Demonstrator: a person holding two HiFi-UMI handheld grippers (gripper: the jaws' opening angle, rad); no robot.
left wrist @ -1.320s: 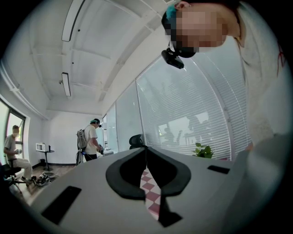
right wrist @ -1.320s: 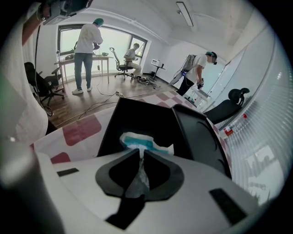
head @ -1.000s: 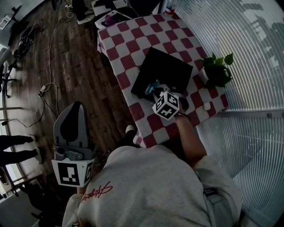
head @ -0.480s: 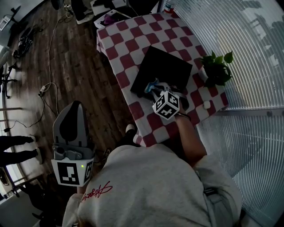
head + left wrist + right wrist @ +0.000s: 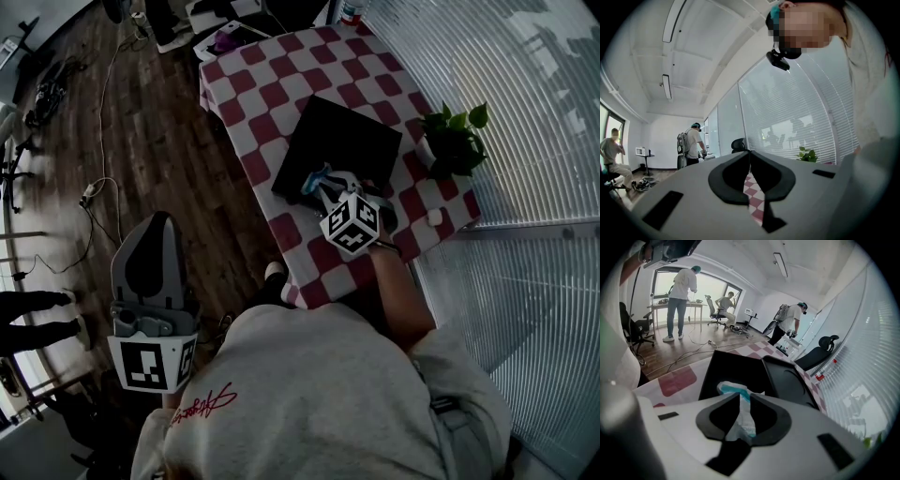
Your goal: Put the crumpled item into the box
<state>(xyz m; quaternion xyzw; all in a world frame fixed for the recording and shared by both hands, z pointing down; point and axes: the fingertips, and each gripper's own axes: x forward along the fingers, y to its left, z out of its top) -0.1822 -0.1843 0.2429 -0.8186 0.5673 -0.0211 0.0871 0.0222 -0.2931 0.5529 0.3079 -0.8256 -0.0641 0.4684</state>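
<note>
Right gripper view: jaws of the right gripper [image 5: 742, 398] closed on the crumpled item [image 5: 740, 420], a pale wad with a blue-green edge, pinched between the pads and poking out past the tips.
Box: black box [image 5: 733, 369] straight ahead of the tips and below them, open tray nearest, with what looks like its lid [image 5: 790, 383] (or a second tray, hard to say) just beyond on the tool's right.
Item relative to tool: held in the grip, over the near part of the tray; touching the box floor or hanging clear of it, impossible to tell.
Head view: tool reaching over the near side of the box on the checked tablecloth [image 5: 262, 84]; potted plant [image 5: 455, 141] well off to the tool's right.
Left gripper [image 5: 750, 154]: jaws shut on nothing, only a sliver of checked cloth visible through the slit; low at the person's side, well apart from the table.
Step in hand: probably the release over the box.
Doing it well: bring the tips a little further forward over the tray's middle, lower, part the jaws fully, then draw straight back (thin crumpled stuff may cling to a pad).
</note>
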